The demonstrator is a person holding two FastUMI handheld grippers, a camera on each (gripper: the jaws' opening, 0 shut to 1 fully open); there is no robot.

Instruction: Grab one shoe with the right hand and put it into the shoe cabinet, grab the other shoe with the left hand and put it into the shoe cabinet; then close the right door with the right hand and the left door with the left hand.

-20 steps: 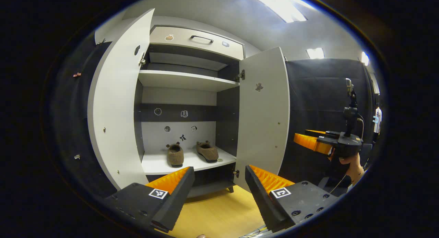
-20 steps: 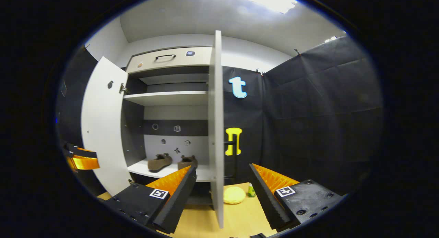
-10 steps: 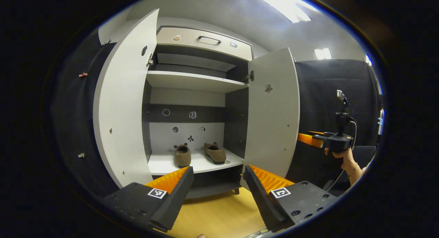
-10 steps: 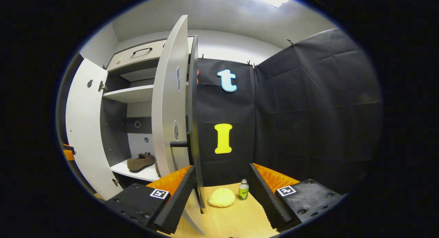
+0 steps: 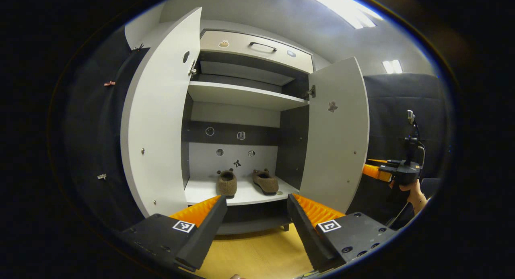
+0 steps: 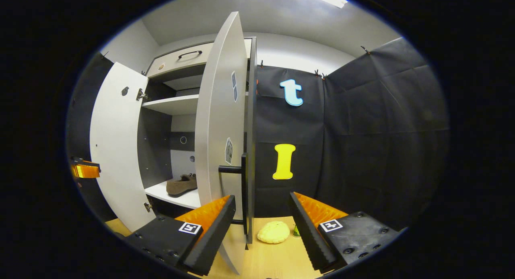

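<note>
Since a second ago, the right gripper (image 6: 257,226) has swung from facing the thin edge of the right door (image 6: 219,126) to facing its outer face, and in the left gripper view the open cabinet (image 5: 257,50) has slid to the right.

Two brown, fuzzy, slipper-like shoes sit side by side on the white lower shelf (image 5: 245,195) inside the shoe cabinet. In the left gripper view the left shoe (image 5: 226,183) shows its heel opening, and the right shoe (image 5: 265,181) lies angled just beside it, not touching. In the right gripper view one shoe (image 6: 182,185) is visible past the right door; the other is hidden behind that door.

Both flat, pale grey doors stand open. The left door (image 5: 159,122) curves in the fisheye lens. A dark bar handle (image 6: 237,169) juts from the right door's outer face. Above are a second white shelf (image 5: 241,95) and a drawer (image 5: 257,50) with a thin dark handle. Small stickers on the back panel are too small to make out.

The left gripper (image 5: 257,222) hangs before the cabinet, ridged fingers well apart, holding nothing. The right gripper's fingers are likewise spread and empty, just short of the door edge. In the left gripper view a hand (image 5: 410,190) holds it, cut off at the rim.

A pale yellow, rounded lump (image 6: 273,232) lies on the wooden floor (image 6: 265,259) by the black cloth wall (image 6: 362,142).
</note>
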